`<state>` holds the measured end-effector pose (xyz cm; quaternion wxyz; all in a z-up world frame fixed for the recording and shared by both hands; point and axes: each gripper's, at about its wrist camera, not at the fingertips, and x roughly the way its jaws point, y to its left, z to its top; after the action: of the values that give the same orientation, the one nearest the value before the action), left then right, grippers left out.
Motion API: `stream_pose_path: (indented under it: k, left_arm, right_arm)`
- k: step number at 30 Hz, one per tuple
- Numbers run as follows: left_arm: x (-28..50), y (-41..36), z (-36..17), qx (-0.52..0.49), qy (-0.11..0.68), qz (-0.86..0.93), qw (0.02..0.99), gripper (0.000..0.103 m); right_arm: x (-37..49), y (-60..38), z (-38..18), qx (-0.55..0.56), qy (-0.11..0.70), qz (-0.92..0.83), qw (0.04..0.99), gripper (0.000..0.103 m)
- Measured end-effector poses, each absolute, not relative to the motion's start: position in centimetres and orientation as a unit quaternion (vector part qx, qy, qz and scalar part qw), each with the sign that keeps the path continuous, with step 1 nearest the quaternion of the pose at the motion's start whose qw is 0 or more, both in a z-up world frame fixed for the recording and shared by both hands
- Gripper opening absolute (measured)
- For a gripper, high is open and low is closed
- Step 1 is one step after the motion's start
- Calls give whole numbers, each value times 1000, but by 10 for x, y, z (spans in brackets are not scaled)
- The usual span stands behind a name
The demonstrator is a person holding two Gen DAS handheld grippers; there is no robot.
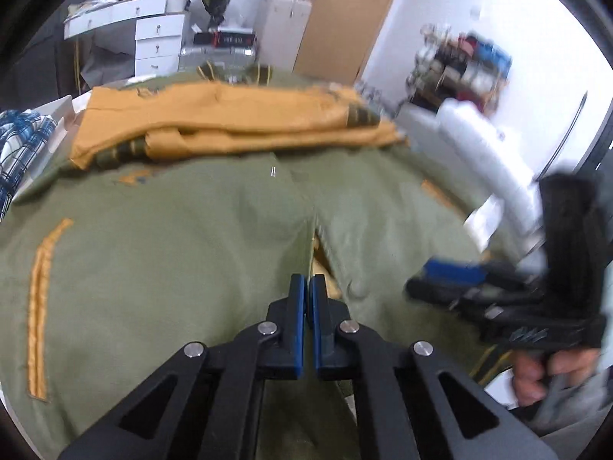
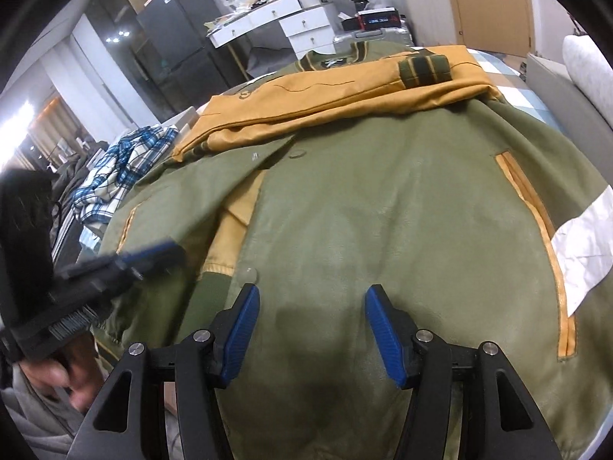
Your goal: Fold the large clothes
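Left wrist view puts your left gripper (image 1: 307,281) at six o'clock, its blue pads pressed together over the front opening near the hem of the green jacket (image 1: 172,237), with no cloth that I can make out between them. The jacket lies spread face up across the whole bed, and its two mustard sleeves (image 1: 230,122) are already folded across the chest at twelve o'clock. A plaid shirt (image 1: 23,142) sits off at nine o'clock. Your right gripper (image 2: 312,295) shows in the right wrist view at six o'clock, jaws standing apart over the lower front panel and gripping nothing; a pocket with mustard trim (image 2: 536,222) runs down at three o'clock.

With the sleeves in, I judge you are at the hem-to-collar fold. Next, you probably need each tool to take a hold on the hem, one at each side, then lift together and carry it evenly towards twelve o'clock. The thick cloth may slip or bunch if the grips are uneven.
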<state>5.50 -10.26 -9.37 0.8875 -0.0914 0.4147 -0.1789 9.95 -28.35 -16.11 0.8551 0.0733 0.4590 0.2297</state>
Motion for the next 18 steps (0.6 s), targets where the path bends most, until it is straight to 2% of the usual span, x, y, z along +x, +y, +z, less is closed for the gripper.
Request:
stream_pose_path:
  k: [8,14,15,16,18]
  left_arm:
    - [63,-36,-38,-174,333,-167,911,0]
    - [56,-61,-61,-150,375,-176,898,0]
    - [54,-70,-70,-143,389,-183,891,10]
    - [53,-78,-77,-136,404,-188,885,32]
    - [49,-95,-90,-126,430,-192,873,53]
  right_arm:
    - [72,-237,-148,10,438,330,836,58]
    - [67,-213,-161,0,462,352,814,55]
    - [69,-218,-162,8,462,347,816,55]
    - [72,-226,-161,16,460,337,821,55]
    - [75,-243,-157,31,455,314,833,55]
